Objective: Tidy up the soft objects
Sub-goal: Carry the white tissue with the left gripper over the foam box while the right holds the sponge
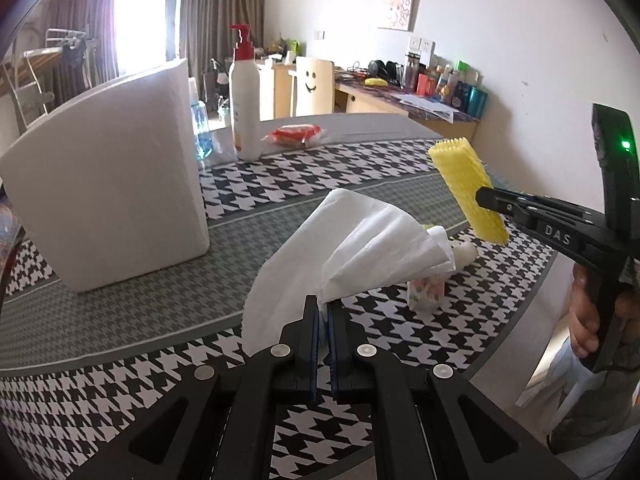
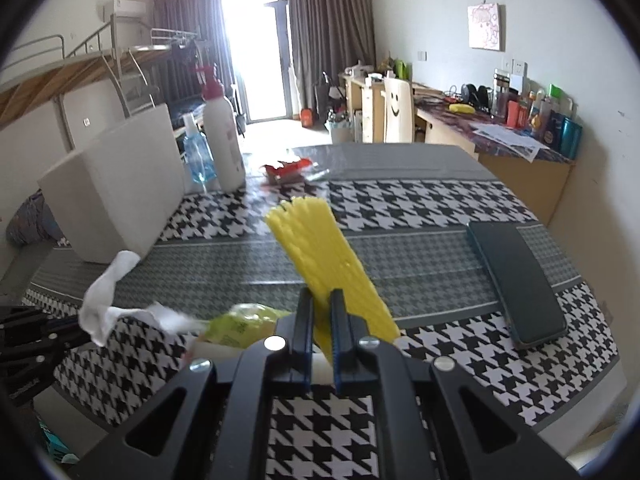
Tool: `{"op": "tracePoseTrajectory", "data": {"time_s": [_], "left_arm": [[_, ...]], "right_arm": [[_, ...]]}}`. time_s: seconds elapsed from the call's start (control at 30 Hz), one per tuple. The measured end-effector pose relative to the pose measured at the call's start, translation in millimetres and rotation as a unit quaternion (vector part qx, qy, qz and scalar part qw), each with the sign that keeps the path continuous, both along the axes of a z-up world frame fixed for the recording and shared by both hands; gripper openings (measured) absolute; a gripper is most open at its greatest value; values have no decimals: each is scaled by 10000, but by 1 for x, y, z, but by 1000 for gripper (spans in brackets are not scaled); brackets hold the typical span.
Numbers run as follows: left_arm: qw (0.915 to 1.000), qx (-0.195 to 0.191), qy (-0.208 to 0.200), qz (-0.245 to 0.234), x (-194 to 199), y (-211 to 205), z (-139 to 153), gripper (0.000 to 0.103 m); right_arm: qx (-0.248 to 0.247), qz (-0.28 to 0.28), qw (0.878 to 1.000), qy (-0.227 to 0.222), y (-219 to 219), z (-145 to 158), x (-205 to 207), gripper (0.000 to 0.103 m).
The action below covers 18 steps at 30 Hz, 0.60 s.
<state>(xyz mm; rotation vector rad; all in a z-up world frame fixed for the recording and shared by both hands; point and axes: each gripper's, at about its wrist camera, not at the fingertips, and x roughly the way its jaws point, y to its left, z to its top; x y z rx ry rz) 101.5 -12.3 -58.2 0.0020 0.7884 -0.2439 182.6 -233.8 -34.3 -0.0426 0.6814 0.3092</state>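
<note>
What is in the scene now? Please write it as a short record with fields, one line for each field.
surface: table with black and white houndstooth cloth
left gripper: shut on white tissue
right gripper: shut on yellow foam net, lifted off the table
tissue source: small flowered tissue pack on the cloth
container: white box, standing at the left
other items: pump bottle, blue bottle, red packet, dark phone

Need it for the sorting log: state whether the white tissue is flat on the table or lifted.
Lifted: the left gripper is shut on the white tissue, which fans out above the table.
</note>
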Motion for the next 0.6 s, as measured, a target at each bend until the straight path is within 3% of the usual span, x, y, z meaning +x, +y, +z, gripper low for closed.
{"op": "tracePoseTrajectory", "data": {"time_s": [0.6], "left_arm": [[9992, 56, -372, 168, 8, 3, 26, 4]], "right_arm": [[348, 53, 9992, -197, -1, 16, -11, 10]]}}
